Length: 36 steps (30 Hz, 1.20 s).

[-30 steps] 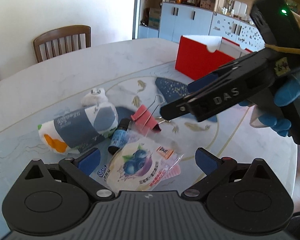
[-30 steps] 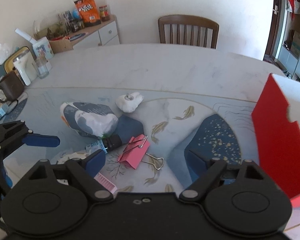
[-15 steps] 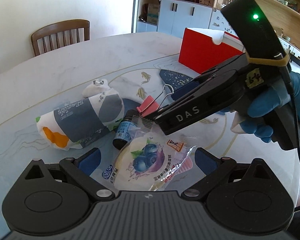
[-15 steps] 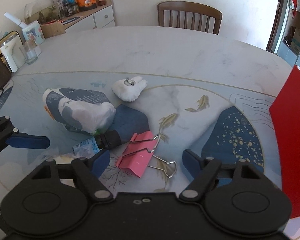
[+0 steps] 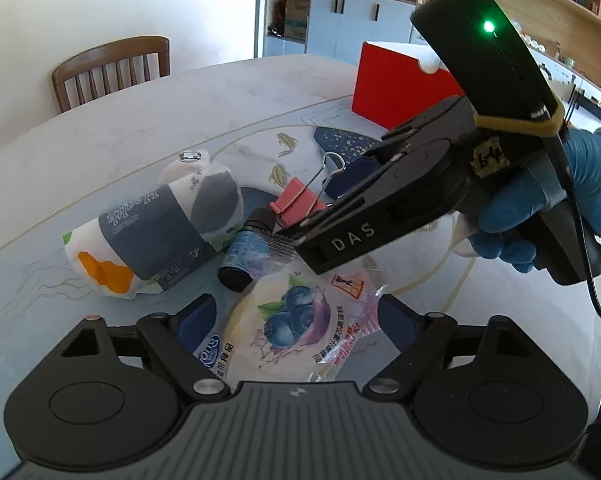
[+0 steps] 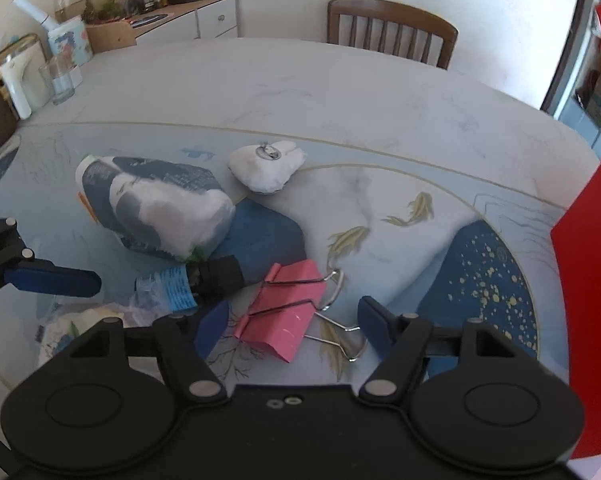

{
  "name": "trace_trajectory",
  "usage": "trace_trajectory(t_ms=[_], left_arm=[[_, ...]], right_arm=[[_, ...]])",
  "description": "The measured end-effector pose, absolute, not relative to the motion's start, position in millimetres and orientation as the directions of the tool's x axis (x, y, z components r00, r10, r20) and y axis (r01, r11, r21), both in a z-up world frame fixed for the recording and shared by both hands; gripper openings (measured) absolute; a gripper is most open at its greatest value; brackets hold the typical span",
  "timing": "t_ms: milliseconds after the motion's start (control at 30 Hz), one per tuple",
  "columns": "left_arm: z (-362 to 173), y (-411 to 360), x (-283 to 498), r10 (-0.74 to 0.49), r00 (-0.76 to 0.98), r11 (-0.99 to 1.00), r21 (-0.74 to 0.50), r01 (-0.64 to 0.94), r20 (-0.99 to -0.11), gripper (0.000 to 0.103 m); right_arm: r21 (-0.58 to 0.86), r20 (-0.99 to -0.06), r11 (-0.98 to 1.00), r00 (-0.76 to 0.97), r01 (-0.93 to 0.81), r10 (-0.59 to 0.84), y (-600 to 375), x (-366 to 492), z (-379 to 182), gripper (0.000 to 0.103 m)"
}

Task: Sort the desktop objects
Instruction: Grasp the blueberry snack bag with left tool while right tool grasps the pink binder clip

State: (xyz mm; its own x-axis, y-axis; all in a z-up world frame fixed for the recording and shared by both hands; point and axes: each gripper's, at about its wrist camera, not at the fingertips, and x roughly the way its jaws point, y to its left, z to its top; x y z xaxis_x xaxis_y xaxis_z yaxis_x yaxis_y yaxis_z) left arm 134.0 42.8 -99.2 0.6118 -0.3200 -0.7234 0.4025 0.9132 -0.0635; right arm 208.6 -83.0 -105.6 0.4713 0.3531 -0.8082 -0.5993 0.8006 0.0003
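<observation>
A pink binder clip [image 6: 284, 312] lies on the table between the open fingers of my right gripper [image 6: 290, 330]; it also shows in the left wrist view [image 5: 296, 200]. A small dark bottle with a blue label [image 5: 244, 252] lies beside it, next to a tissue pack [image 5: 156, 228] and a small white pouch [image 6: 266, 164]. A blueberry snack packet [image 5: 296, 328] lies between the open fingers of my left gripper [image 5: 296, 326]. A red box [image 5: 396, 88] stands behind.
A wooden chair [image 6: 392, 32] stands at the table's far side. Jars, a mug and glasses [image 6: 32, 76] crowd the left table edge and a sideboard. Cabinets [image 5: 340, 20] stand beyond the red box. The right gripper body [image 5: 440, 176] hangs over the pile.
My right gripper has moved down and forward until its fingers straddle the pink clip. My left gripper has moved forward until its fingers straddle the blueberry packet.
</observation>
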Motion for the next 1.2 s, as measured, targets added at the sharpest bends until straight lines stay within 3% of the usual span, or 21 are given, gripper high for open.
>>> trace_trajectory(t_ms=[167, 300, 533, 700, 1200], left_arm=[[-102, 39, 134, -0.309, 0.609, 0.912, -0.048, 0.406, -0.730, 0.076], [-101, 36, 135, -0.302, 0.612, 0.913, -0.038, 0.406, -0.731, 0.072], [-98, 31, 135, -0.279, 0.613, 0.917, -0.015, 0.398, -0.739, 0.060], [-95, 27, 135, -0.282, 0.606, 0.918, -0.026, 0.395, -0.744, 0.053], [-78, 12, 128, -0.276, 0.621, 0.935, -0.055, 0.350, -0.734, 0.052]], right_arm=[[0.016, -0.801, 0.800, 0.471, -0.600, 0.370, -85, 209, -106, 0.065], [0.015, -0.795, 0.792, 0.474, -0.610, 0.379, -83, 206, -104, 0.047], [0.004, -0.800, 0.803, 0.480, -0.596, 0.361, -83, 206, -102, 0.043], [-0.018, -0.799, 0.803, 0.492, -0.596, 0.347, -90, 203, -100, 0.034], [0.021, -0.792, 0.832, 0.499, -0.554, 0.352, -140, 193, -89, 0.030]])
